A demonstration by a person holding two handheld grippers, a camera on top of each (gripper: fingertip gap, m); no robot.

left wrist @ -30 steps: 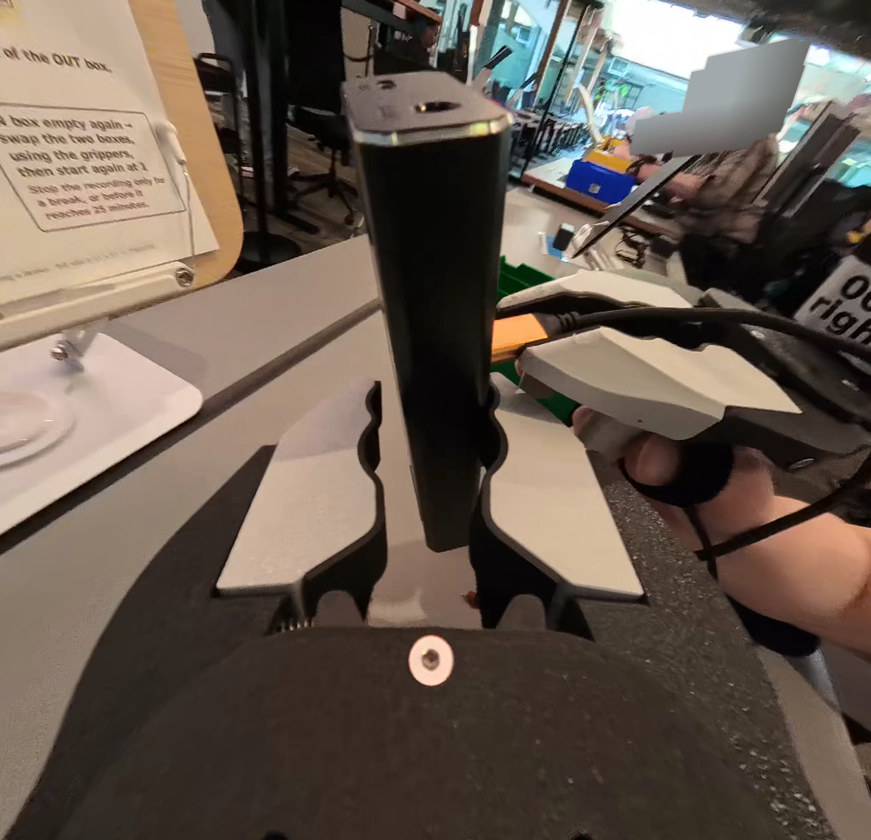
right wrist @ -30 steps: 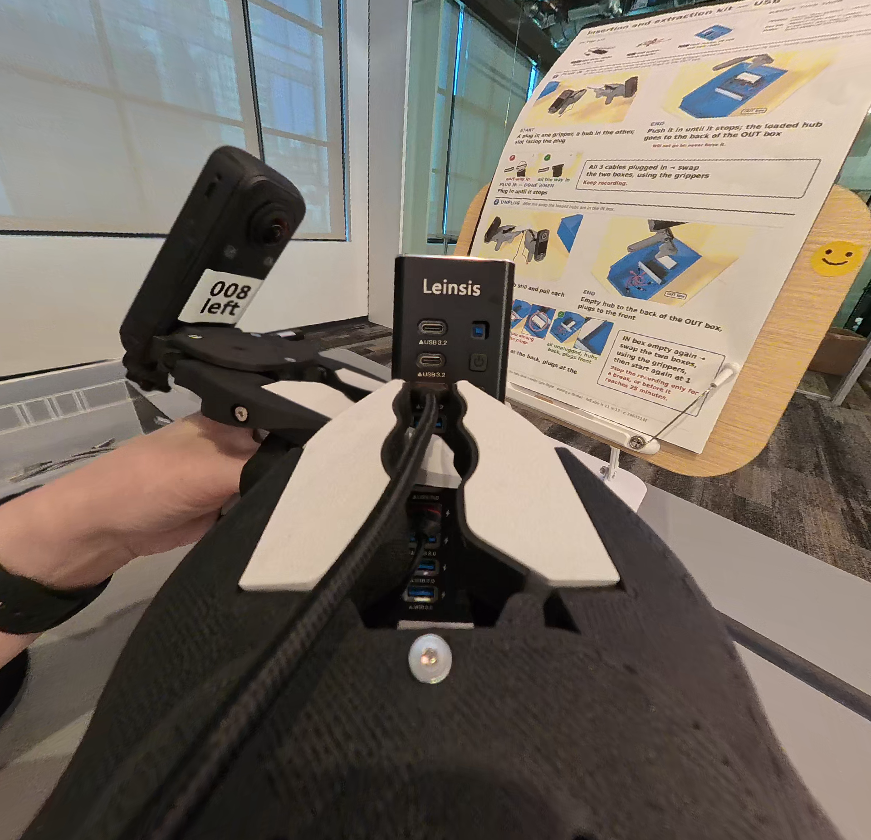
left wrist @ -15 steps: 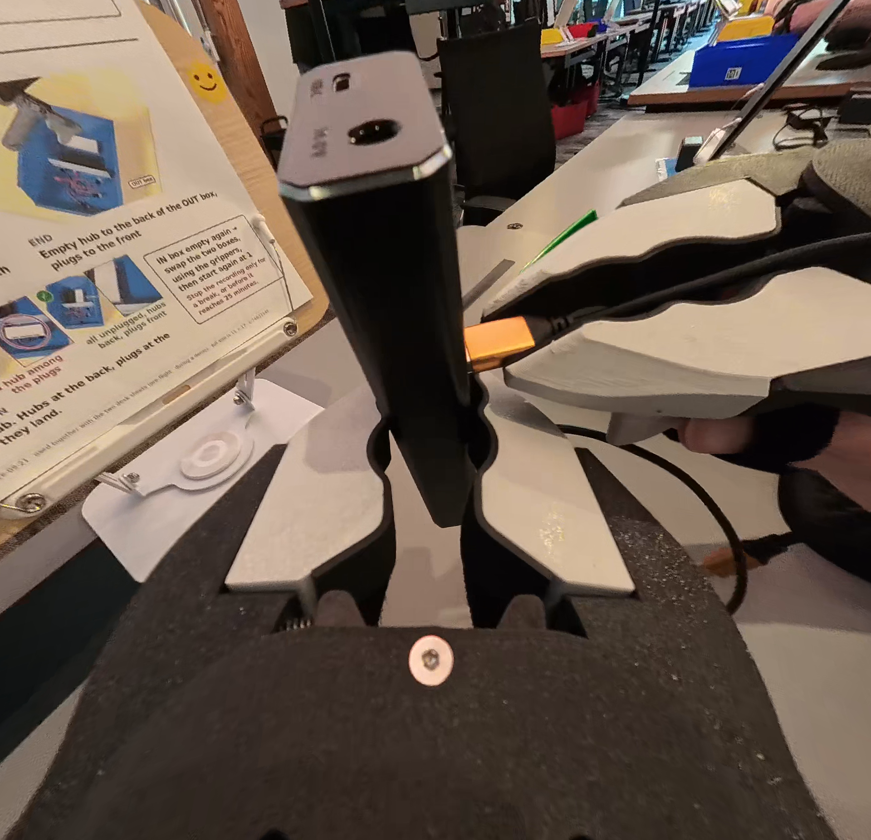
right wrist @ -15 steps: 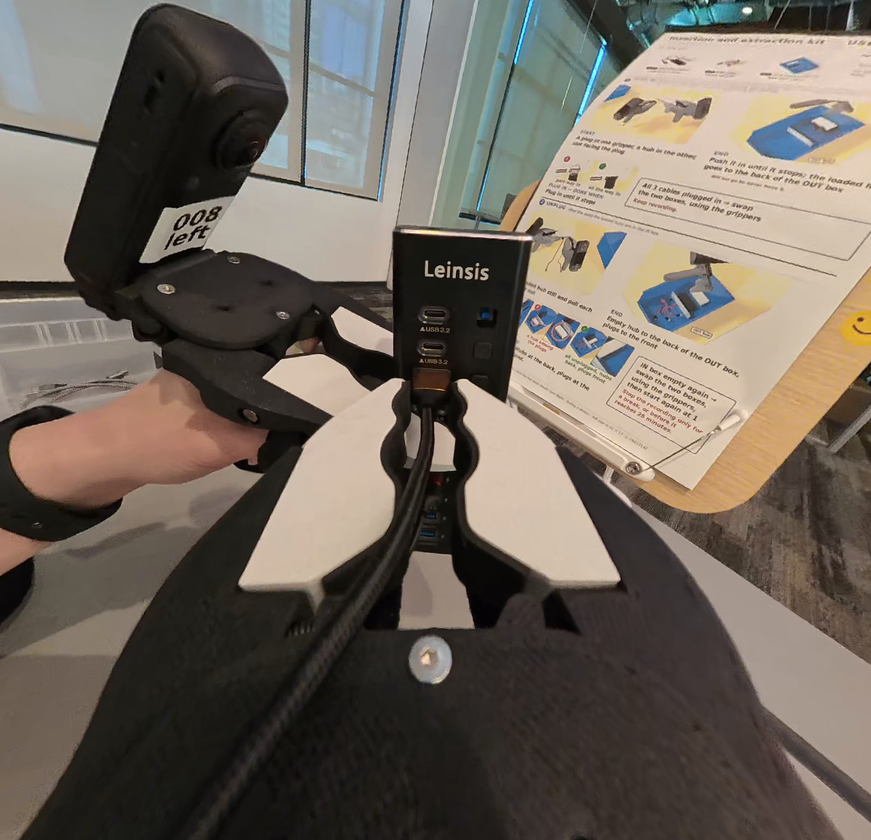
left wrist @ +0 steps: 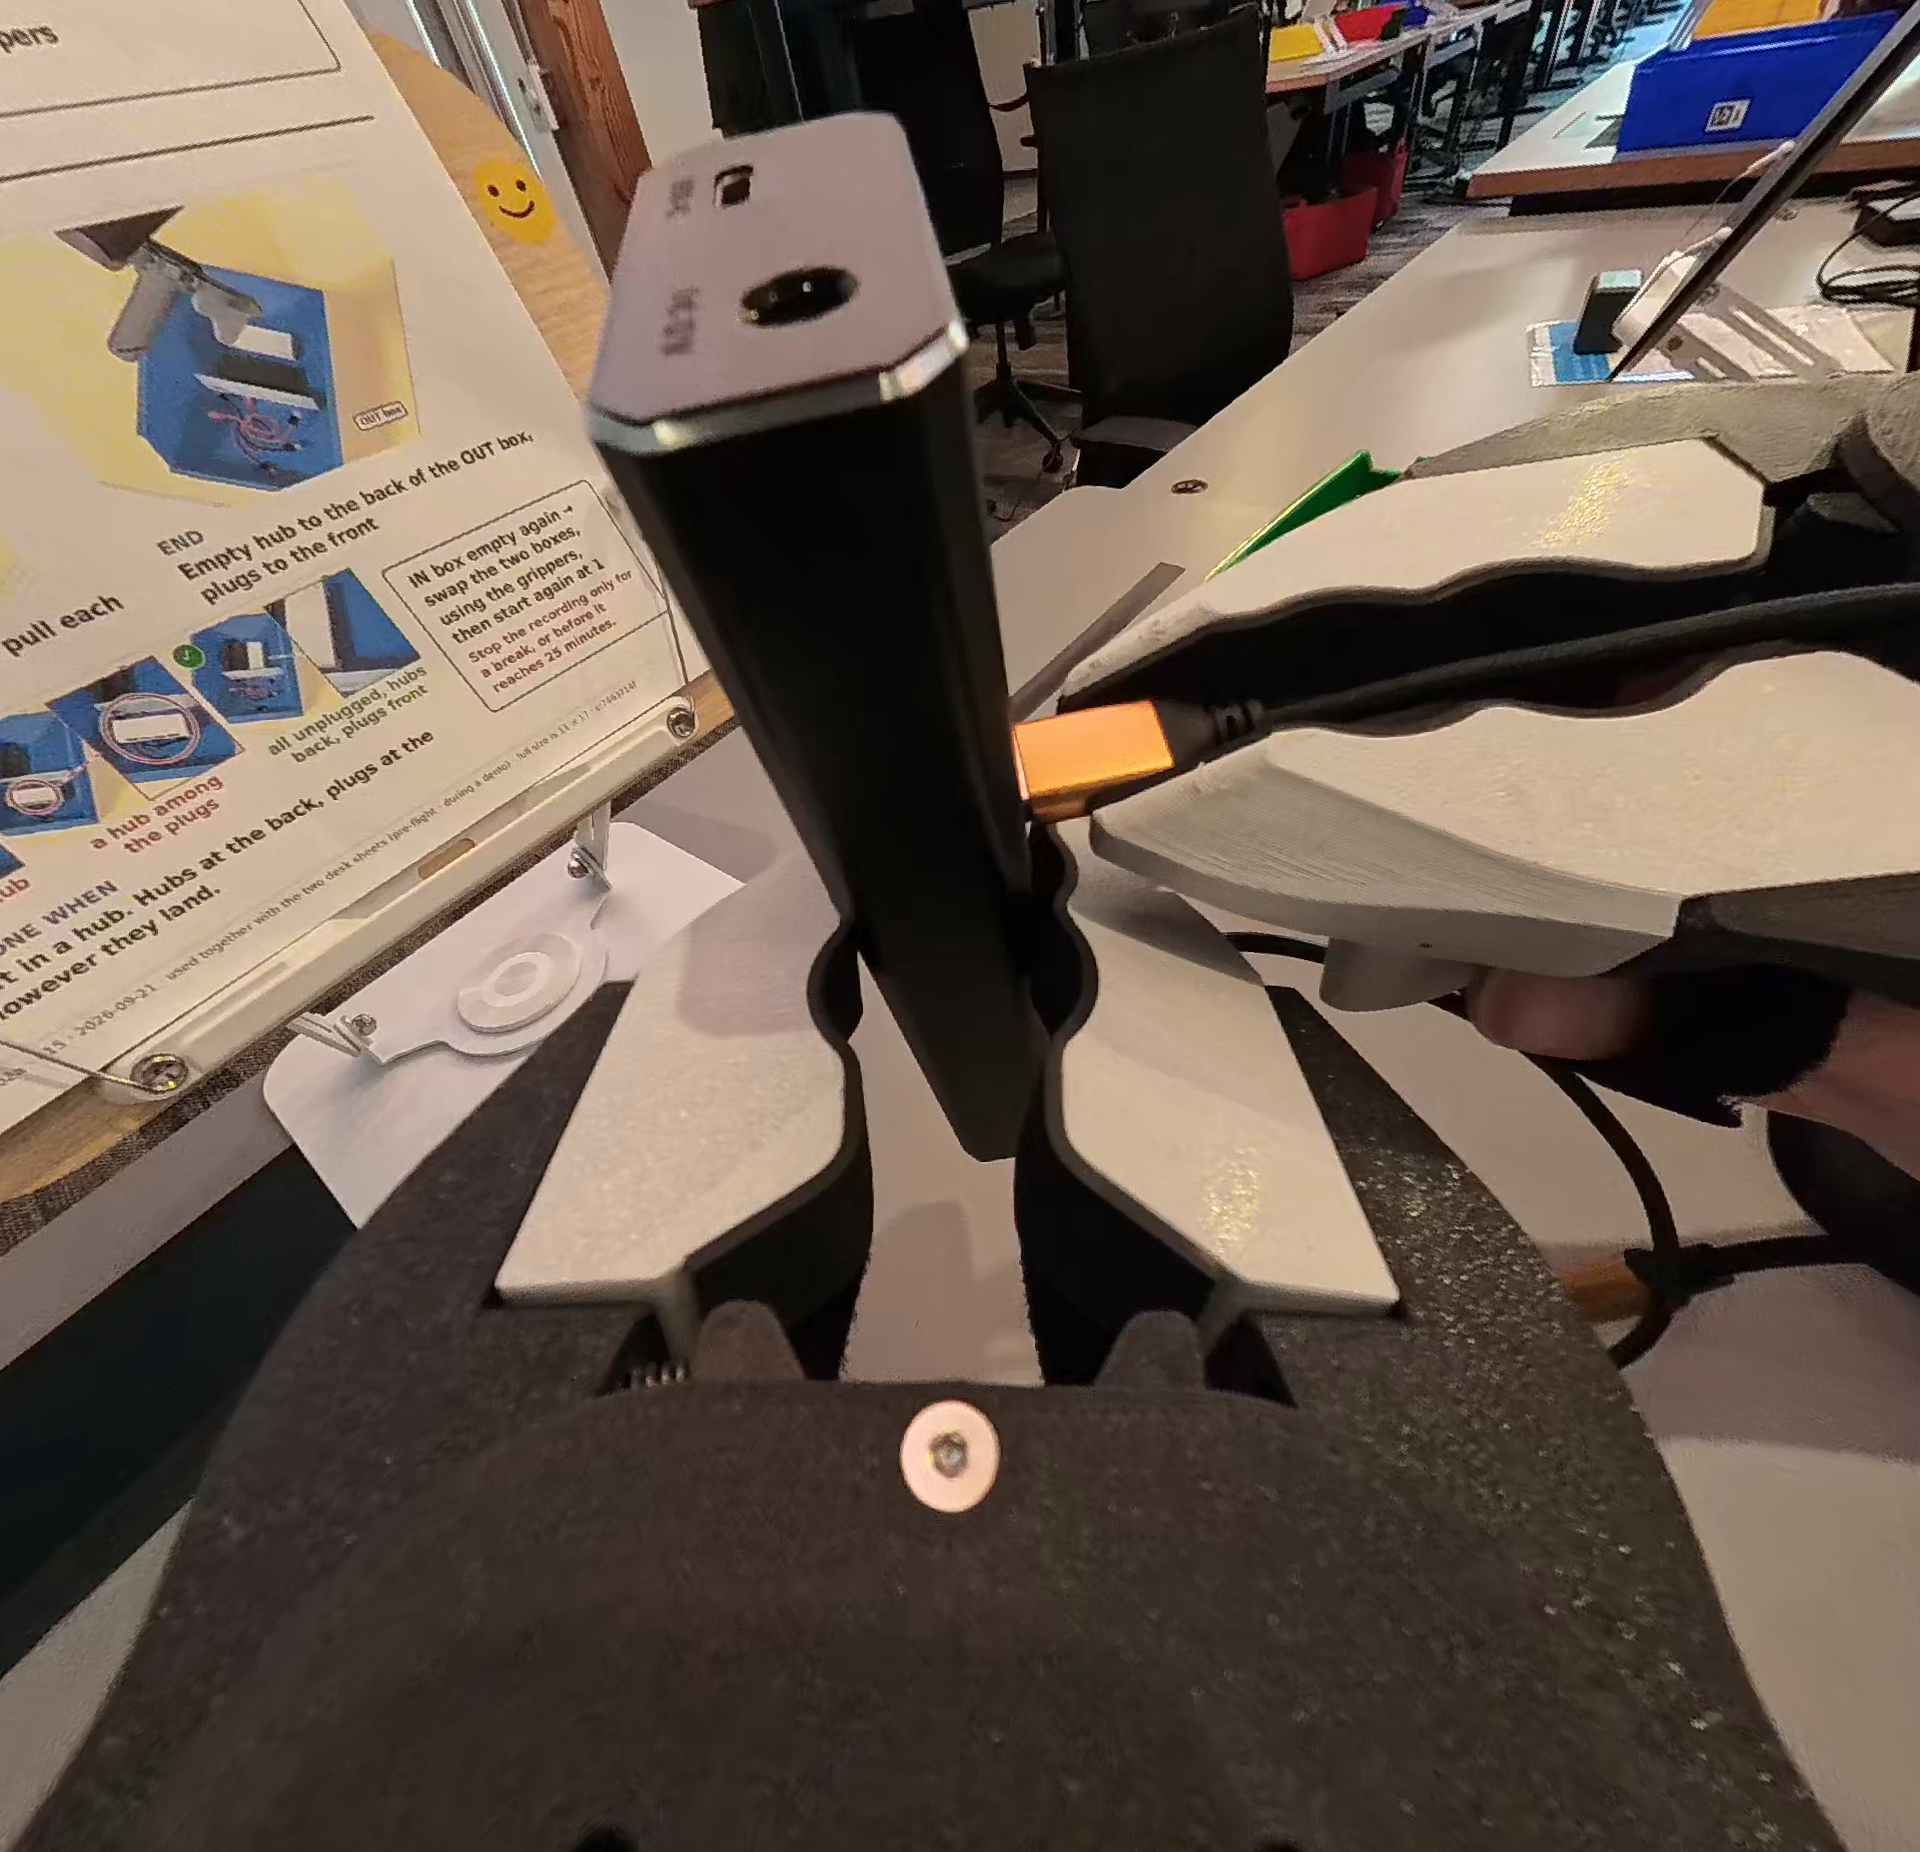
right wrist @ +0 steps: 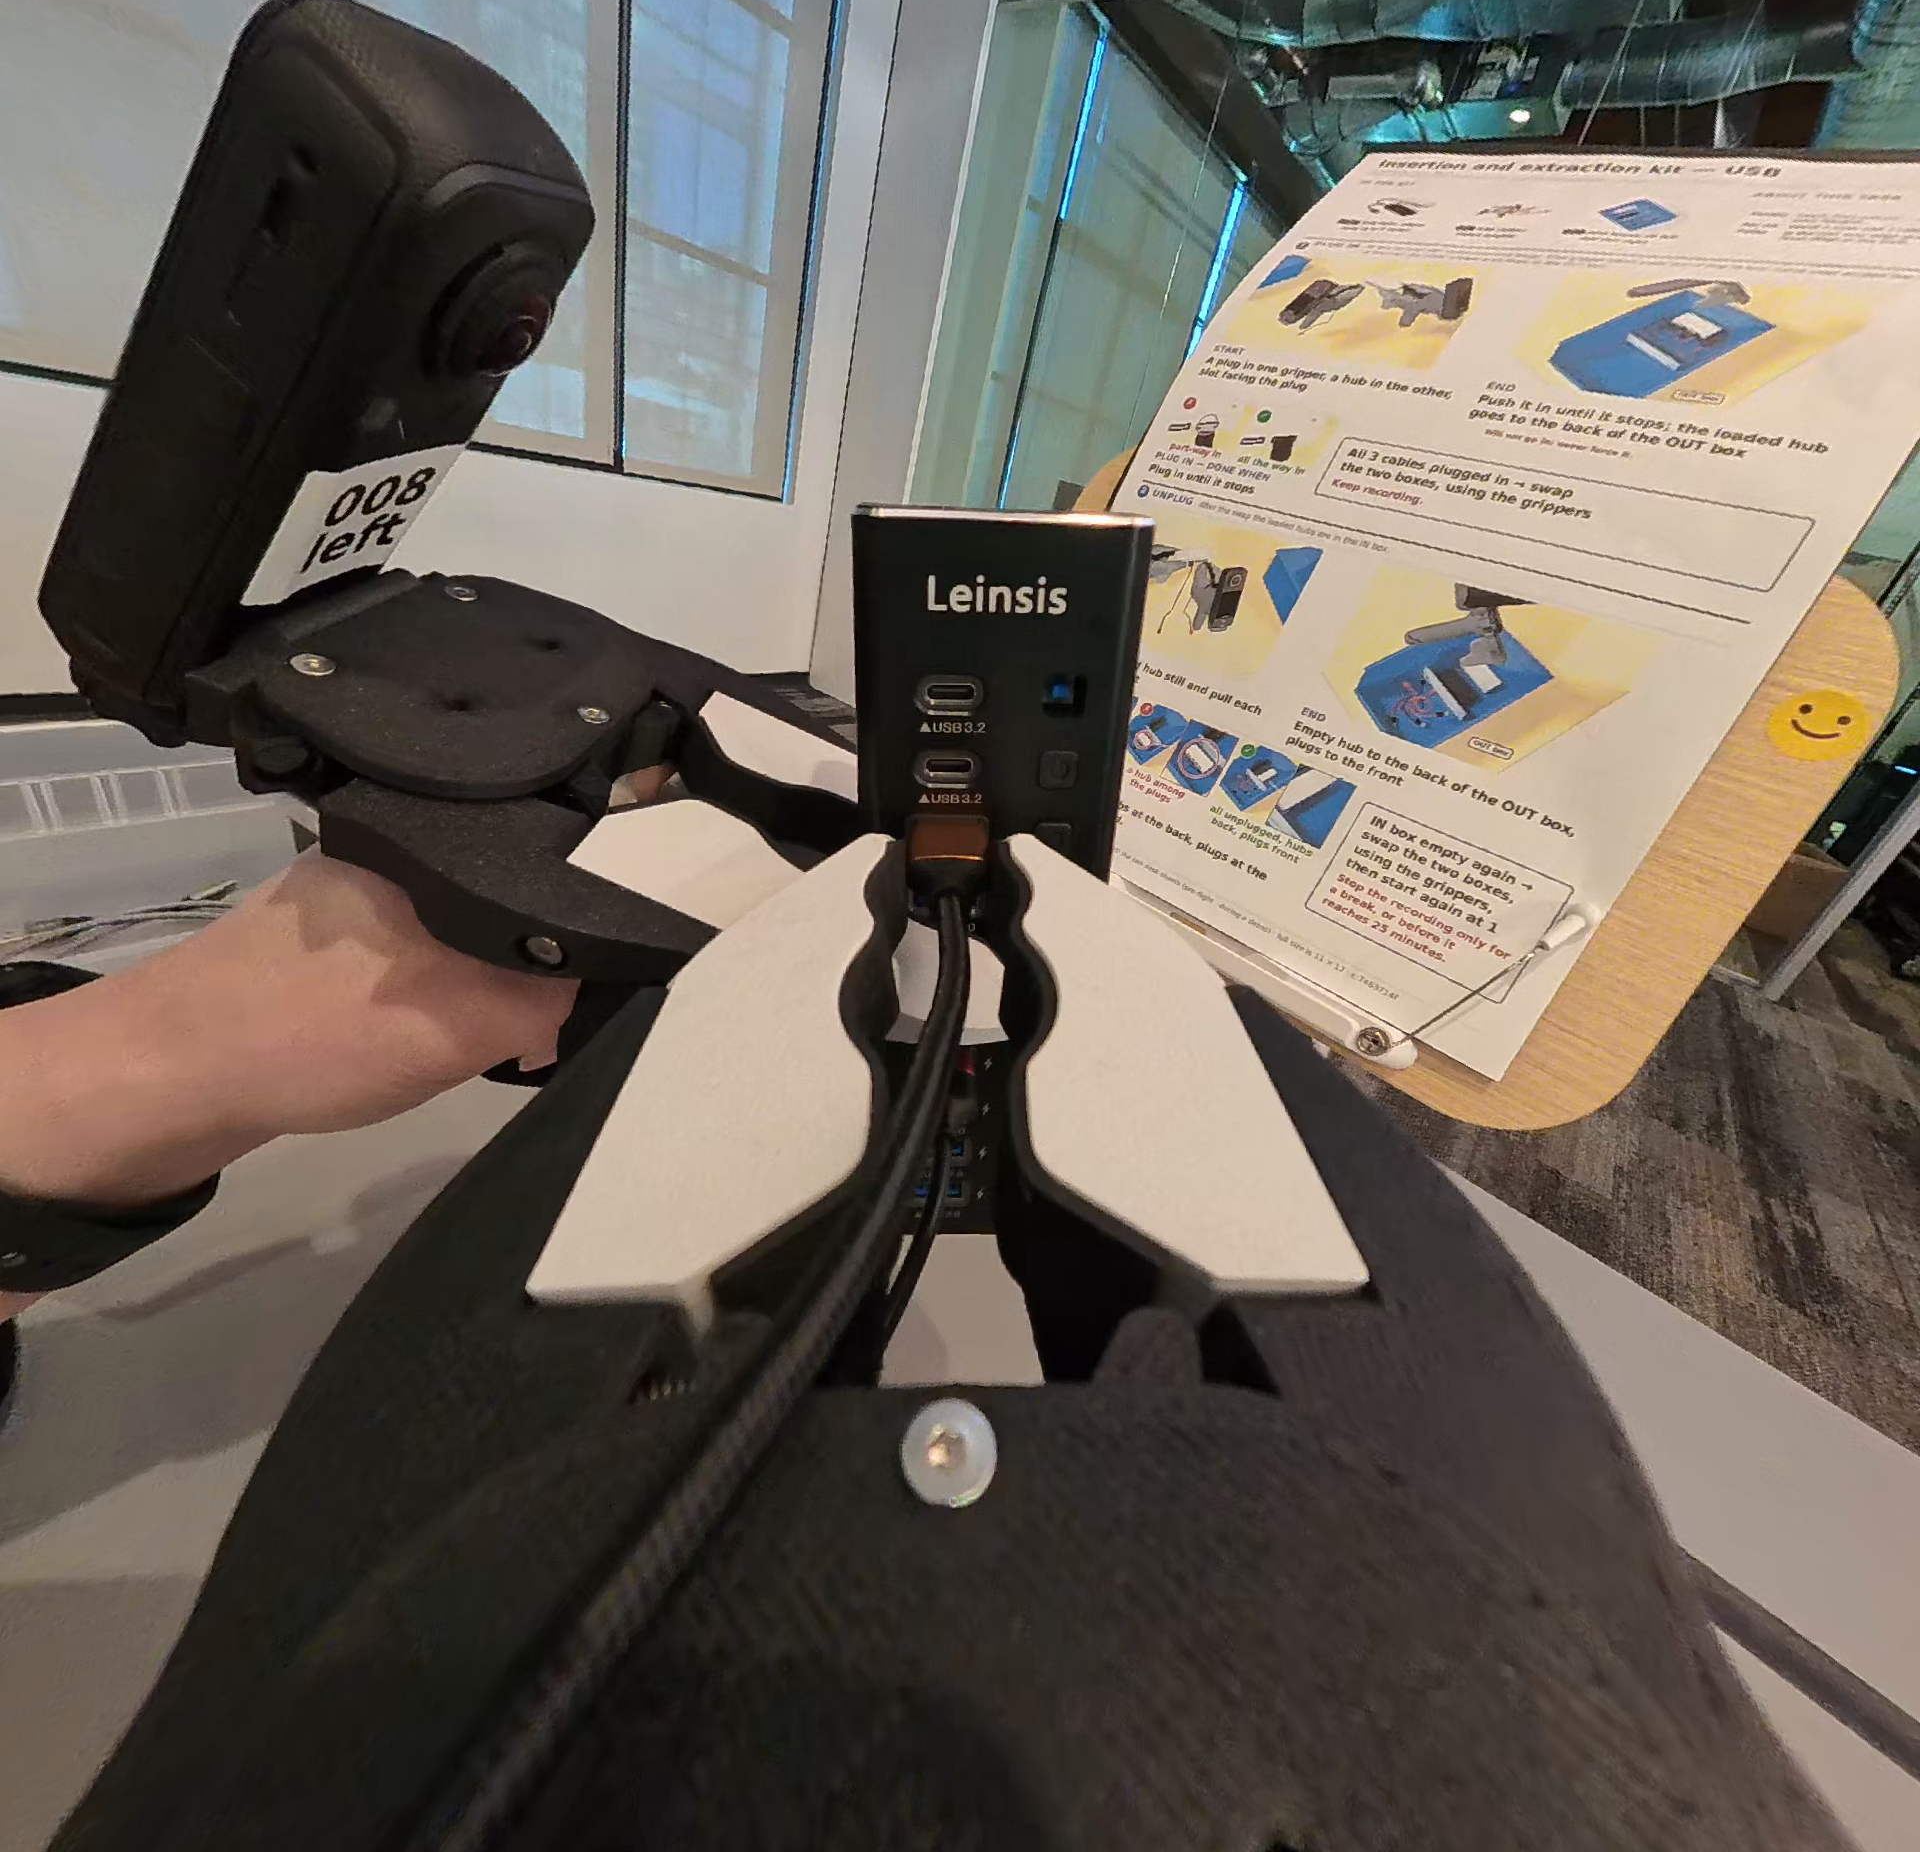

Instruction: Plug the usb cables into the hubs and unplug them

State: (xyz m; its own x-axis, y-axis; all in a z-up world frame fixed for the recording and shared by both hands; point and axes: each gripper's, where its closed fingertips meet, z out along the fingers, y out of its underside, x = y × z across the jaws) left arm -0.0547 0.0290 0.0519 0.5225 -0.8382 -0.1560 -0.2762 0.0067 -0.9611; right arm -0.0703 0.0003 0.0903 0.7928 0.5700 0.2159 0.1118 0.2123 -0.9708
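Note:
My left gripper (left wrist: 945, 961) is shut on a black hub (left wrist: 831, 607) and holds it upright, tilted a little left, above the table. My right gripper (right wrist: 948, 857) is shut on an orange USB plug (right wrist: 945, 846) with a black braided cable (right wrist: 935, 1023) running back between its fingers. The plug (left wrist: 1091, 763) sits flush against the hub's port face (right wrist: 997, 607), just below two small oval ports; its metal tip is hidden. The right gripper (left wrist: 1455, 742) comes in from the right in the left wrist view. The left gripper (right wrist: 468, 763) shows at left in the right wrist view.
An instruction board (left wrist: 260, 555) on a wooden stand stands just behind the hub, on a white base plate (left wrist: 499, 981). A loop of black cable (left wrist: 1642, 1231) lies on the grey table (left wrist: 1766, 1490) at right. A green bin edge (left wrist: 1309, 503) shows behind the right gripper. The left gripper's tips are roughly 5 cm from the right gripper's.
Both grippers have swung together toward the instruction board, and the hub now leans left. The orange plug has stayed against the hub's port face, with more of its shell showing past the right fingertips.

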